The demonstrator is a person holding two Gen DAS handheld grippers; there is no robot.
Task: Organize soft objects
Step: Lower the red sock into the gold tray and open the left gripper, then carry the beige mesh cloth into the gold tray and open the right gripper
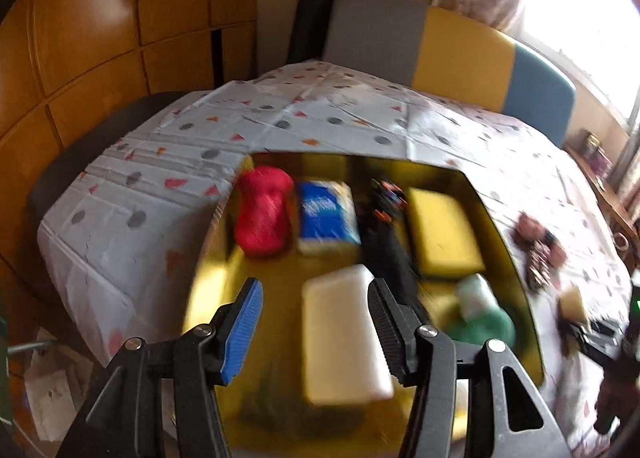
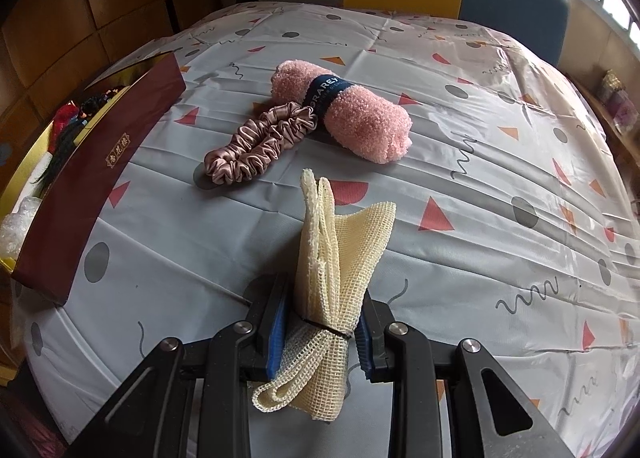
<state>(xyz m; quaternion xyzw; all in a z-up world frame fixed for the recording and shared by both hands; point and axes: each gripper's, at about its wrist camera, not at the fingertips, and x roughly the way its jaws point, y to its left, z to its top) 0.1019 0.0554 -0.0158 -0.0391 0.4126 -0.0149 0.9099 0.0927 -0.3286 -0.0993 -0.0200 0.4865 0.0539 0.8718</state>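
Covering the desk: patterned cloth. Gold-lined box, left: red yarn, yellow sponge, white block. Pink towel roll touching scrunchie. Right tool clamps cream mesh cloth. Left tool open above box.

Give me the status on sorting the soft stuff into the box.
Done: red yarn, yellow sponge and white sponge lie in the gold box. In hand: right gripper clamps the cream mesh cloth. Left: pink towel roll and satin scrunchie on the tablecloth.
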